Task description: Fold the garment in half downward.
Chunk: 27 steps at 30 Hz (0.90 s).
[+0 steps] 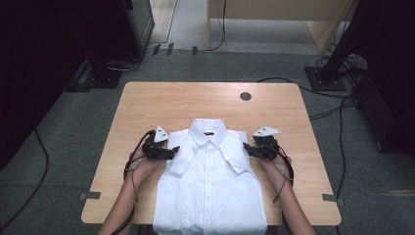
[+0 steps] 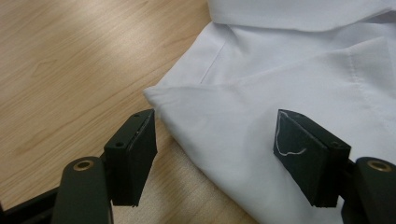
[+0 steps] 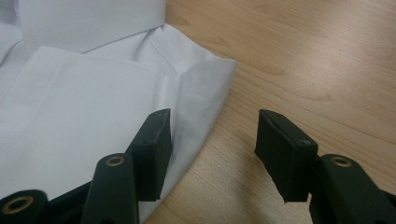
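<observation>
A folded white button-up shirt [image 1: 210, 186] lies collar-away on the wooden table [image 1: 195, 100], its hem reaching the near edge. My left gripper [image 1: 173, 149] sits at the shirt's left shoulder. In the left gripper view the gripper [image 2: 217, 154] is open, its jaws straddling the folded shoulder corner of the shirt [image 2: 261, 84] without pressing it. My right gripper [image 1: 246, 148] sits at the right shoulder. In the right gripper view it [image 3: 215, 149] is open too. One jaw is over the edge of the shirt [image 3: 84, 102], the other over bare table [image 3: 317, 60].
A dark round hole [image 1: 245, 96] marks the table's far side. Bare wood runs left, right and beyond the shirt. Cables [image 1: 337, 112] trail on the grey floor around the table, with dark stands [image 1: 105, 73] and a wooden desk [image 1: 274, 14] behind.
</observation>
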Motion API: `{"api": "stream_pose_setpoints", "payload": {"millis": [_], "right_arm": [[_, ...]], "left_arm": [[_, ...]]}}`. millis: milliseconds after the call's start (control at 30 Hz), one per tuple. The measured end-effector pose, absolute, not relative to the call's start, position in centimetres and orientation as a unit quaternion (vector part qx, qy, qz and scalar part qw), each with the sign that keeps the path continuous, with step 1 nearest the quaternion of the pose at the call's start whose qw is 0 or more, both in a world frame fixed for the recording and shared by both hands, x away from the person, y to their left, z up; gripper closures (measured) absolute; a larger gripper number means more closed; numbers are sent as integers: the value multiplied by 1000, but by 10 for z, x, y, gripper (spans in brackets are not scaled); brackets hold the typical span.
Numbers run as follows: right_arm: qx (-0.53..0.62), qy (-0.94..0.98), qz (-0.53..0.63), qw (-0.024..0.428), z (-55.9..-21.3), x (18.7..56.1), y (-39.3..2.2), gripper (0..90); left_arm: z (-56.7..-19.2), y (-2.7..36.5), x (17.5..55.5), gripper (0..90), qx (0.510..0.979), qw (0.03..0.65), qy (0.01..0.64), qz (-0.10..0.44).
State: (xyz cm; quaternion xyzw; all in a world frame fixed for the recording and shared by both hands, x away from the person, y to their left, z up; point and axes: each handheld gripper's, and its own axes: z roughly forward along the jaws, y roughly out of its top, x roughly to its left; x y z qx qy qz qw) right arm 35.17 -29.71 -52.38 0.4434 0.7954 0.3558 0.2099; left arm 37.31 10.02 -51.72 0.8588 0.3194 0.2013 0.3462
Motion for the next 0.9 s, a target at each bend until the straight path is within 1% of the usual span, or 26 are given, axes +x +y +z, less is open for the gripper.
{"api": "stream_pose_setpoints", "payload": {"millis": [133,233,500,667,900], "right_arm": [[444,797,352,211,-523,352,-297,465],[442,798,352,208,-521,353,-296,466],[439,798,363,195,-518,359,-293,466],[436,796,379,179,-520,370,-288,465],[422,803,380,180,-518,381,-283,465]], "left_arm": [[-518,101,374,299,859,349,319,197],[-519,105,378,299,855,359,327,180],[-519,104,383,298,856,363,324,175],[-520,104,391,298,853,375,325,163],[-520,100,401,298,856,376,320,152]]}}
